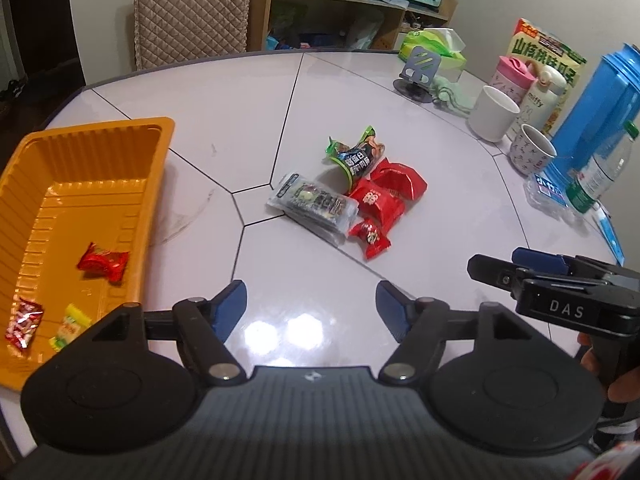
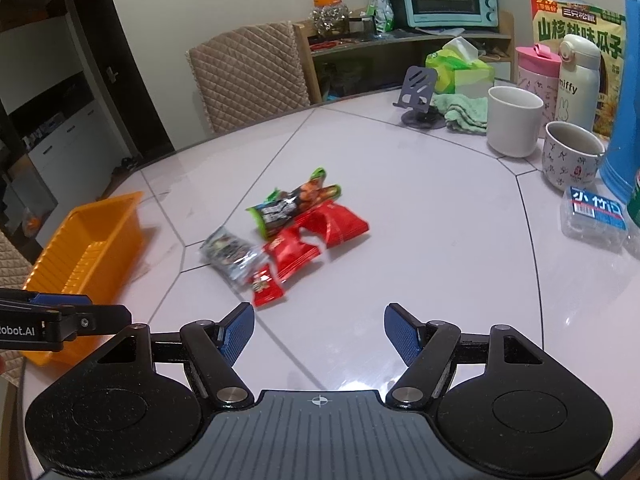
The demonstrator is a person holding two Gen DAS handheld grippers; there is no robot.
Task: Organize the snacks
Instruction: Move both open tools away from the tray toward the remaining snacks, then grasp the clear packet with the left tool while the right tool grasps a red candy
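Overhead light glares white on the glossy table; fisheye edges bend and darken, with slight blur.

tray: orange ribbed plastic tray, on bench's left, holding three small wrapped sweets
pile: red, green and silvery snack packets, touching, mid-bench

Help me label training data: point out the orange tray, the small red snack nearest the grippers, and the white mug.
orange tray (image 1: 158, 184), left wrist view, right wall.
small red snack (image 1: 370, 237), left wrist view, wrapper middle.
white mug (image 2: 514, 130), right wrist view, outer side.
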